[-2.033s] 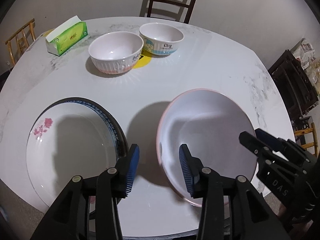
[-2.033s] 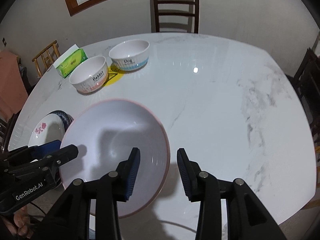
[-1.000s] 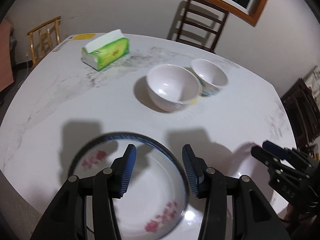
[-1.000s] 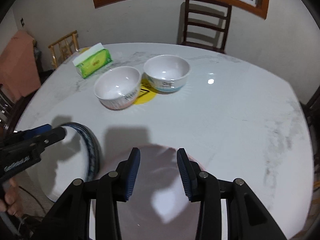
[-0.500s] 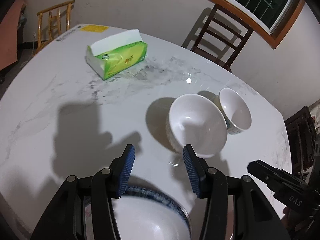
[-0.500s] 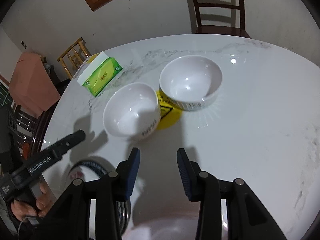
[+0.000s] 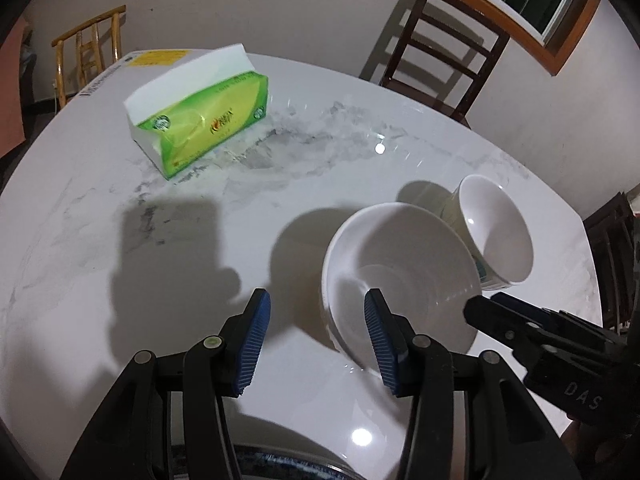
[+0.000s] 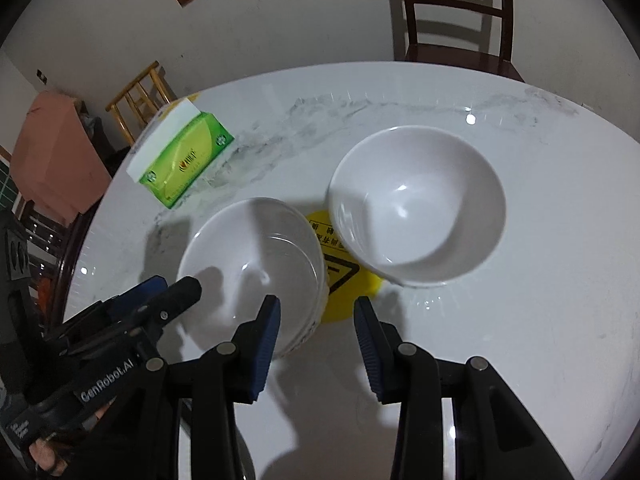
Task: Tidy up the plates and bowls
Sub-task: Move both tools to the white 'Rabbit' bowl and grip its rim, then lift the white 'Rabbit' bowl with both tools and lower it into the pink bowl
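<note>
Counter (image 7: 100,280) surface of white marble is spreading ahead of both tongs, carrying everything. Ahead and to the right of the left tongs (image 7: 316,336) is sitting the nearer bowl (image 7: 400,276), its rim just past the right blue pad; the farther bowl (image 7: 496,228) is standing just beyond it, close beside it, though whether they touch I cannot tell. Seen from the right tongs (image 8: 316,338), the nearer bowl is lying ahead-left with the left pad over its rim, and the farther bowl ahead-right, a yellow sticker (image 8: 344,276) showing between them. A green tissue pack (image 7: 200,136) is lying well ahead-left of both. A blue-patterned plate rim (image 7: 280,466) is peeking out directly beneath the left tongs.

Both tongs are standing partly open and empty; the left pair is narrowing slightly with nothing between its pads. Judging by this, each pair is lining up on a bowl for nesting. To do it well, each should be straddling one rim wall, one pad inside and one outside, closing firmly before lifting, since glazed walls are likely slippery.
</note>
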